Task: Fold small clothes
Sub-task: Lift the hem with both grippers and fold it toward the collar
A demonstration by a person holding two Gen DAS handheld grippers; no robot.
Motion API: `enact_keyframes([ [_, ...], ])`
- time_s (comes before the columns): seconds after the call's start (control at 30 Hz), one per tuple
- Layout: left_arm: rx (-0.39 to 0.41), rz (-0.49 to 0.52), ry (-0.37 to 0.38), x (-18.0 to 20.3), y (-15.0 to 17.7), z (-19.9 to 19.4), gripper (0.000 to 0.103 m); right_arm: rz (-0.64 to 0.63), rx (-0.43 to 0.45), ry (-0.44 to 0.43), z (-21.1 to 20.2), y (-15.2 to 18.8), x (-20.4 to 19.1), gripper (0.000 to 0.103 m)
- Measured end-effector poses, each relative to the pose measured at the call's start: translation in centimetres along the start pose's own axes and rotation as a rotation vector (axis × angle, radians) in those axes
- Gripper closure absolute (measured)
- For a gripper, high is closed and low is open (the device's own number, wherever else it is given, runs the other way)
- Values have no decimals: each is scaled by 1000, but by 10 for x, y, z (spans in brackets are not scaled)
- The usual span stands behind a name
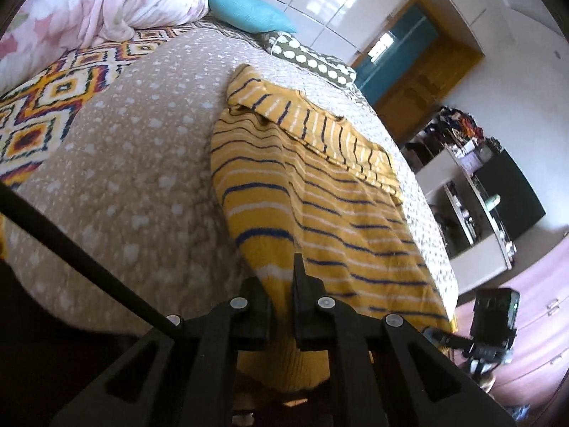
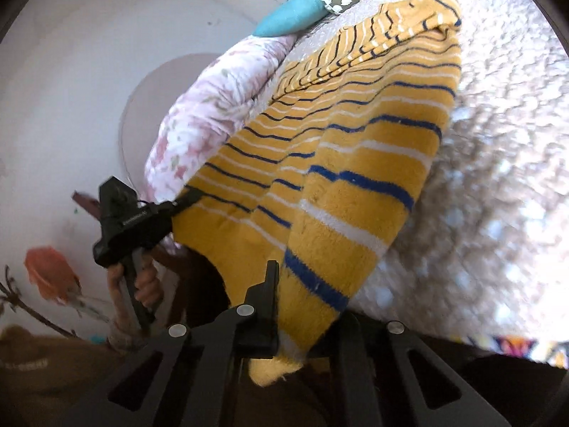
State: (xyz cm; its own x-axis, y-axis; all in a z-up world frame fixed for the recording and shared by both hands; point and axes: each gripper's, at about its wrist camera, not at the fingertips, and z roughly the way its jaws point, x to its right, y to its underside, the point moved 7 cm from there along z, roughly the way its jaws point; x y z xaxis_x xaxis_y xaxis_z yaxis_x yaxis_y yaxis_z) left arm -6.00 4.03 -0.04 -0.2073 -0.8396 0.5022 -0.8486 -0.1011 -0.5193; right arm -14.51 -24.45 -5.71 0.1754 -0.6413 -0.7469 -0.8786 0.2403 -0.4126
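Left wrist view: the left tool is seen closed on the near hem of a yellow sweater with blue and white stripes, the cloth pinched between its two black fingers and hanging in a fold below them. From the grip the sweater is stretched away across a beige bedspread dotted with white, its far part lying flat on the bed with one sleeve folded over the body. A patterned orange and white blanket, a pink floral duvet, a teal cushion and a dotted pillow are seen beyond it at the head of the bed. The right tool is seen at the lower right edge of the sweater, at the other hem corner.

In the right wrist view, the right tool is likewise closed on the sweater's hem, a tuft of yellow cloth showing below its fingers. The fabric is lifted off the bedspread near the grip and slopes down to the bed farther off. At the left, the left tool is seen clamped on the opposite hem corner, held by a hand.
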Motion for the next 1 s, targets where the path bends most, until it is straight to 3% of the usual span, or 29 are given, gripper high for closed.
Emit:
enact_keyframes([
  [0.2, -25, 68, -106, -11, 23, 5, 95, 79, -6, -14, -3, 11, 18, 95],
  [0.37, 5, 74, -109, -8, 5, 5, 95, 55, -2, 2, -4, 2, 15, 95],
  [0.5, 36, 92, -97, 5, -23, 8, 96, 8, 51, -6, -10, -22, -2, 95],
  [0.63, 68, 118, -88, 20, -73, 25, 96, -60, 133, 19, -17, -74, -22, 95],
  [0.73, 77, 122, -85, 28, -121, 54, 96, -112, 212, 97, -20, -130, -32, 95],
  [0.87, 38, 46, -63, 27, -180, 108, 96, -119, 256, 166, -10, -193, -19, 95],
  [1.0, 12, 24, -98, 24, -225, 149, 96, -102, 264, 224, 8, -245, -3, 95],
])
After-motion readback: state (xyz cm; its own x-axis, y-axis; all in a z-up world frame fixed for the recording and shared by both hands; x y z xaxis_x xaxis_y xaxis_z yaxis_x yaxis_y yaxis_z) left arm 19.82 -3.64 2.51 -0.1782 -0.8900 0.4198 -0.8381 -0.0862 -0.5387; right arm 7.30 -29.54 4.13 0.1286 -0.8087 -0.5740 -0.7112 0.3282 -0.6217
